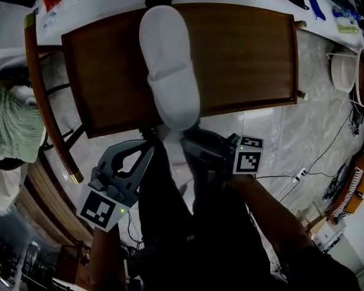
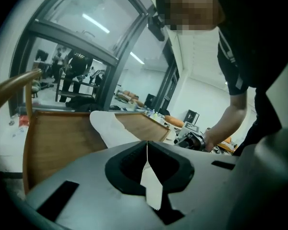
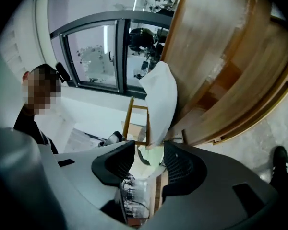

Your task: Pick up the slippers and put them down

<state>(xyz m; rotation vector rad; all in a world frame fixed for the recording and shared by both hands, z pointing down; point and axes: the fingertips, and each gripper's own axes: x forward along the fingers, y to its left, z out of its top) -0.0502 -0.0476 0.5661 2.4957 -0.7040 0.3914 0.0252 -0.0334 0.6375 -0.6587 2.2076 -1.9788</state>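
Fingers (image 2: pixel 125 164) of the left gripper (image 2: pixel 147 143) are pressed together, and a thin white strip shows pinched between the pads. I take that strip to be the near-left edge of the slipper (image 1: pixel 170 71), since in the head view this gripper's tip meets the slipper's near end. A grip on the flat edge rather than the bulky upper probably suits such narrow jaws, and it lets the hand steer the soft slipper as it settles.

The slipper lies lengthwise on the seat of the wooden chair (image 1: pixel 249 53), toe toward the far side. Its near end juts past the seat's near edge, so both grippers can reach it from below and in front. Whether a second slipper lies under it, I cannot tell.

To the right, the right gripper (image 3: pixel 149 147) has its jaws spread wide. The slipper's end rises just beyond the tips and neither pad presses on it. That looks like a release, which would leave the seat to carry most of the weight and only the left grip to let go.
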